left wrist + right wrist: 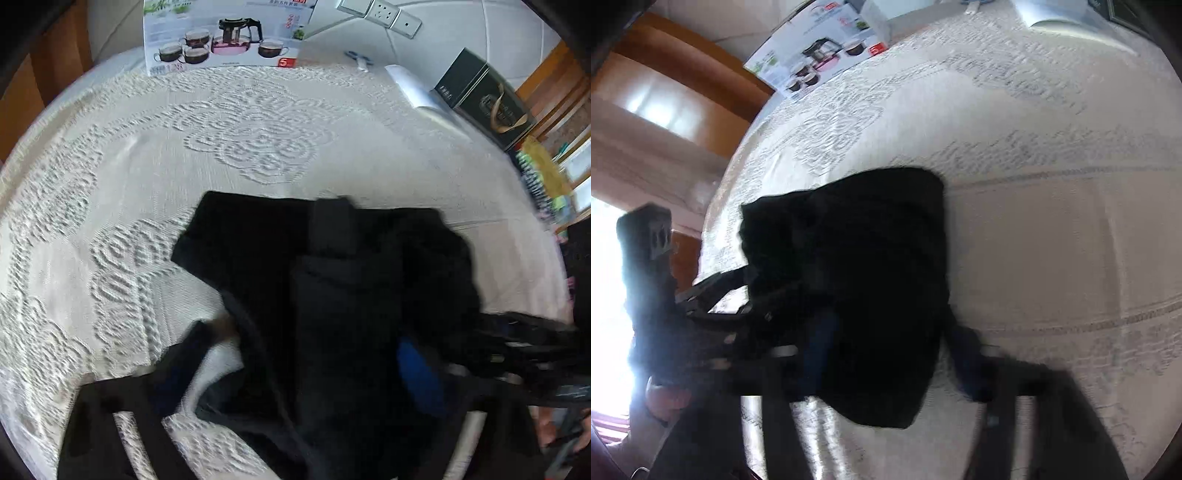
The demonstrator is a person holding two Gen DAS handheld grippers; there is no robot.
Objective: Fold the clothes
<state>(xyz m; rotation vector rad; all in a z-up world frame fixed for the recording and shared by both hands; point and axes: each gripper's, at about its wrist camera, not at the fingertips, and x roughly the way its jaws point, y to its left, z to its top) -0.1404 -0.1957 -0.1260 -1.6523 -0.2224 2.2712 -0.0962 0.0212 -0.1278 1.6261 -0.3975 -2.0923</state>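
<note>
- Left tool (pixel 306 339): my two blue-padded fingers stand spread wide, one on either side of the black garment (pixel 280 258). The cloth lies in the gap between them; I see no pinch.
- Right tool (pixel 890 328): its fingers are likewise held apart, and the garment's dark bulk fills the space between them. Motion blur hides the exact contact at the pads.
- In the left wrist view, the right tool enters from the right edge and reaches the garment's near right side. In the right wrist view, the left tool meets the cloth from the left, with my hand (pixel 665 398) behind it.
- The garment is bunched in a partly folded heap on the near part of the tabletop, over a white lace cloth (pixel 240 140).
- Along the far edge of the tabletop stands a printed tea-set box (pixel 221 37). A dark box (pixel 484 99) stands to the right, well apart from the garment.
</note>
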